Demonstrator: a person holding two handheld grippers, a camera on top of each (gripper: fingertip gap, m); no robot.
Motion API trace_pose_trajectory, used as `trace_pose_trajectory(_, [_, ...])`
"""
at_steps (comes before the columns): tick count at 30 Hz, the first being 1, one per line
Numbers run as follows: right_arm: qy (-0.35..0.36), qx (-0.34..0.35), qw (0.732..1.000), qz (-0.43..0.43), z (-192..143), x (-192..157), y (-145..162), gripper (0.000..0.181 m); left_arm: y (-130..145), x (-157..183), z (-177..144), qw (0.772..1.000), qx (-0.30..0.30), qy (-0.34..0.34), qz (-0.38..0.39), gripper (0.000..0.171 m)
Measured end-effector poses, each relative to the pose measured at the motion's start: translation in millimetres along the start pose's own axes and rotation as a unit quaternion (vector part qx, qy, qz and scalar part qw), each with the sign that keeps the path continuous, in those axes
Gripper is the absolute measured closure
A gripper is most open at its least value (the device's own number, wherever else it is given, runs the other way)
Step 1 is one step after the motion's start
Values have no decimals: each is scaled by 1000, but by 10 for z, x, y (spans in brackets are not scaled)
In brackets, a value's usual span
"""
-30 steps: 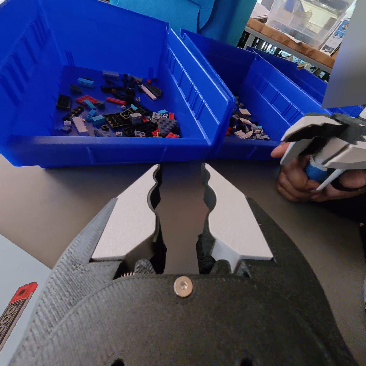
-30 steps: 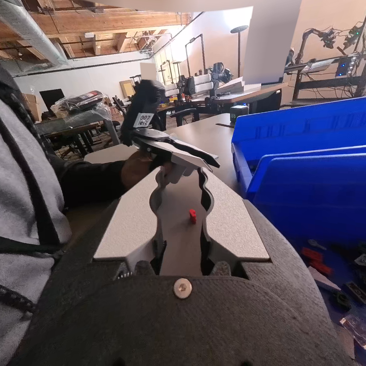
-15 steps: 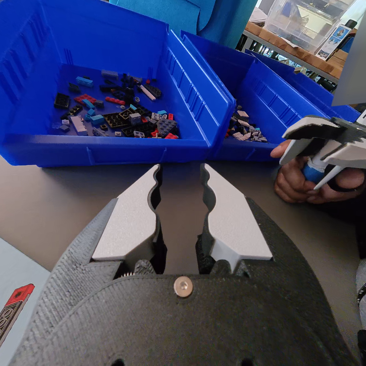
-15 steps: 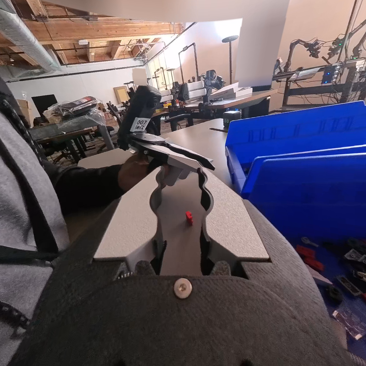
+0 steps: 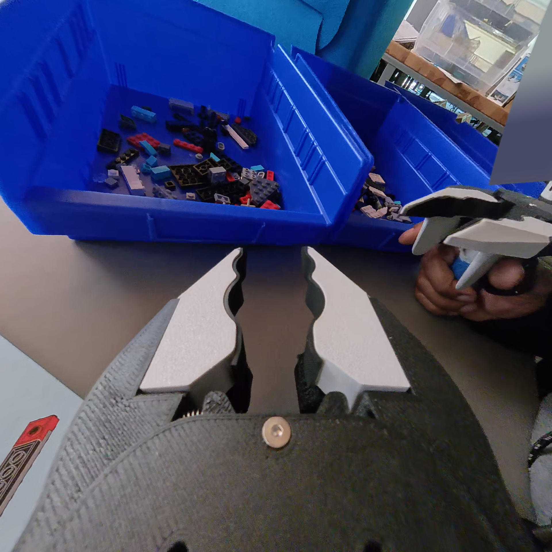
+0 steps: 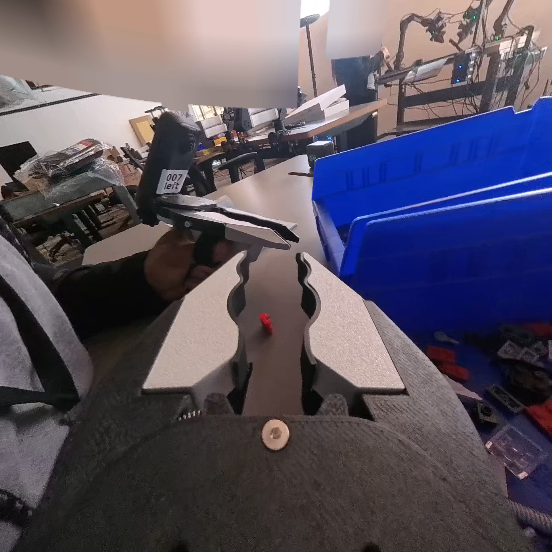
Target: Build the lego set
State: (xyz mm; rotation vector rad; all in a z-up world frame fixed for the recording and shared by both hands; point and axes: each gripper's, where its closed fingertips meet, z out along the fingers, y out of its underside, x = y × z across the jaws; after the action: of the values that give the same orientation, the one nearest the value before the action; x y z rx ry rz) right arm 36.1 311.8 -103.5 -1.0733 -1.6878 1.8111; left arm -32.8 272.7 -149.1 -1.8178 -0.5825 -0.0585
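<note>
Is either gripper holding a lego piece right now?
No. The left gripper and right gripper are both open and empty; the small red piece lies loose on the table.

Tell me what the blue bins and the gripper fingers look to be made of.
Large blue storage bin: apparently moulded plastic, glossy, with ribbed walls and soft highlights. Left gripper pale grey fingers: probably 3D-printed plastic, matte and grainy; the black body shows layered print lines.

Clear plastic box [image 5: 472, 41] on wooden shelf [image 5: 466, 89].

Bare table [image 5: 89, 298] ahead, blue bins [image 5: 209, 221] walling the far side
</note>
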Motion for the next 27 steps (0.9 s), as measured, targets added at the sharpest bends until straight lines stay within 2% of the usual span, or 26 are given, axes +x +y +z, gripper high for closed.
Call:
trace_pose_trajectory(10, [3, -12, 999, -43, 78, -80, 31, 149, 0, -7, 1, 1000, 0, 0, -2, 135])
trace_pose_trajectory(17, [-59, -35, 993, -94, 133, -340, 120, 149, 6, -12, 8, 1000, -3, -5, 2, 135])
trace_pose_trajectory(27, [-101, 13, 994, -27, 77, -307, -33, 148, 35, -7, 31, 1000, -13, -9, 9, 136])
